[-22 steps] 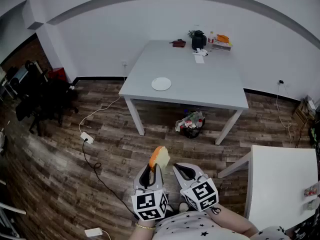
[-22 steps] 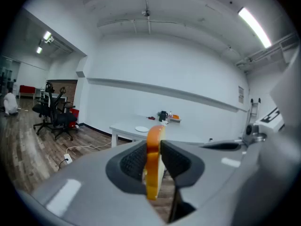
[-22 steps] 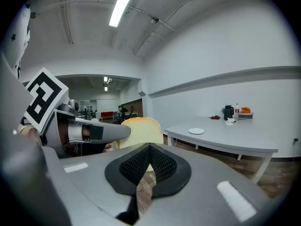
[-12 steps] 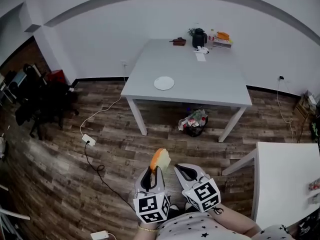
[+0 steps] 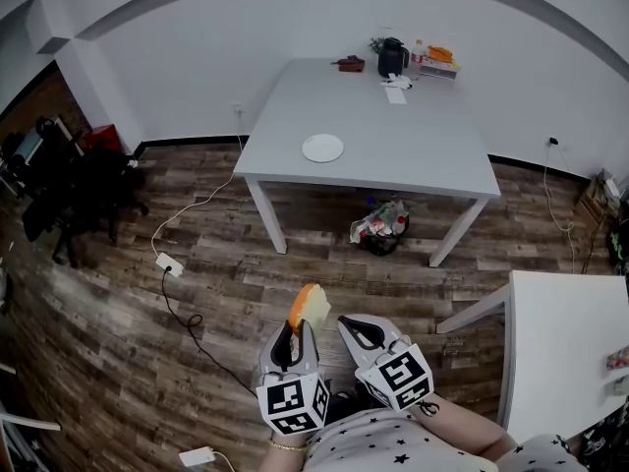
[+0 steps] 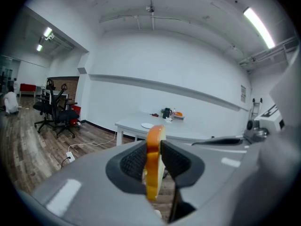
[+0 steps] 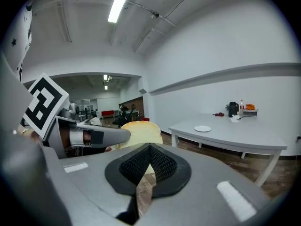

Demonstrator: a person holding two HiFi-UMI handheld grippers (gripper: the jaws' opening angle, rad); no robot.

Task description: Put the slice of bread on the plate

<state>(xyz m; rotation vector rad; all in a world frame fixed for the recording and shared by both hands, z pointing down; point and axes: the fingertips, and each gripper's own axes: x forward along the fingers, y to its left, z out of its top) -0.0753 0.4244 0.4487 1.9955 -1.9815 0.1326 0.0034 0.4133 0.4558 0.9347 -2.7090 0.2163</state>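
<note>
My left gripper point(image 5: 295, 334) is shut on a slice of bread point(image 5: 309, 308), which stands on edge between the pads with its orange crust upward; the slice of bread point(image 6: 154, 160) fills the middle of the left gripper view. My right gripper point(image 5: 354, 333) is beside it, shut with nothing between its pads point(image 7: 149, 166). From the right gripper view the bread point(image 7: 140, 132) shows just left of the jaws. A small white plate point(image 5: 322, 147) lies near the front left of a grey table point(image 5: 413, 155) across the room, far from both grippers. The plate point(image 6: 146, 125) is bare.
At the table's far end stand a black kettle point(image 5: 392, 57), bottles and small items. A bag of rubbish point(image 5: 379, 232) sits under the table. A white cable and power strip point(image 5: 169, 265) lie on the wood floor at left. Office chairs point(image 5: 59, 190) stand at far left, a white table point(image 5: 570, 352) at right.
The table and plate have drawn slightly higher and nearer in the head view as the person steps forward. Both grippers keep their pose, with the bread still held.
</note>
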